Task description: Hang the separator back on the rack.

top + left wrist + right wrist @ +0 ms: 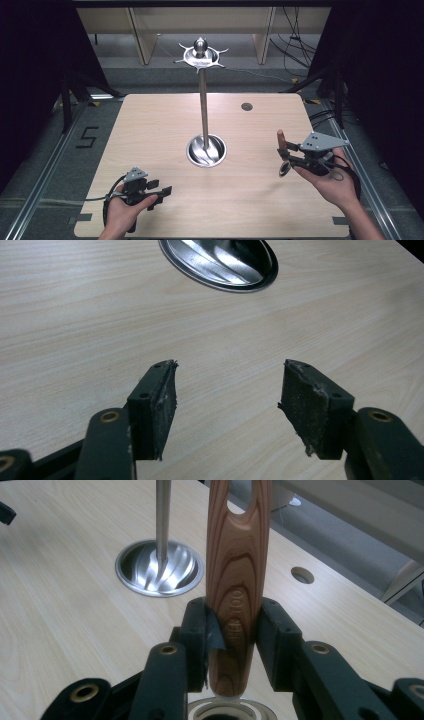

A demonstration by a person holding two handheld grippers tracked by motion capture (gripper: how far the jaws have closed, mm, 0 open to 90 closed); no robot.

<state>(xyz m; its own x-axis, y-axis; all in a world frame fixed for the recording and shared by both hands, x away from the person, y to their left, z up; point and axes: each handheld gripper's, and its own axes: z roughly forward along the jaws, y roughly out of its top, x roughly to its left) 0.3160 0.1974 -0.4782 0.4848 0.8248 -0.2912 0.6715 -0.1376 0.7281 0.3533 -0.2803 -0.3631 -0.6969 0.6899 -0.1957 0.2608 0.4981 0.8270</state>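
Reddish grained wood: a wooden handle [239, 580] with a slot near its top end and stamped lettering stands upright between the jaws of the right gripper [234, 635], which are clenched on its lower part. Below the handle's end a round metal ring shows; what it belongs to I cannot tell. In the high view the handle [281, 141] rises from the right gripper [292, 157] above the right side of the bench [150, 130], held in the person's right hand [330, 182].

Near the bench's middle, a steel stand: round dished base [206, 151], thin upright pole [203, 107], and a hooked disc with a knob on top [200, 54]. The handle is well apart from it, to its right.

Left gripper [150, 192] sits low at the near left of the bench, in the left hand [122, 215]. Its jaws are released, wide apart with bare wood grain between them; its own view catches the base [220, 262] ahead. A small round hole [246, 106] lies in the bench's far right part.
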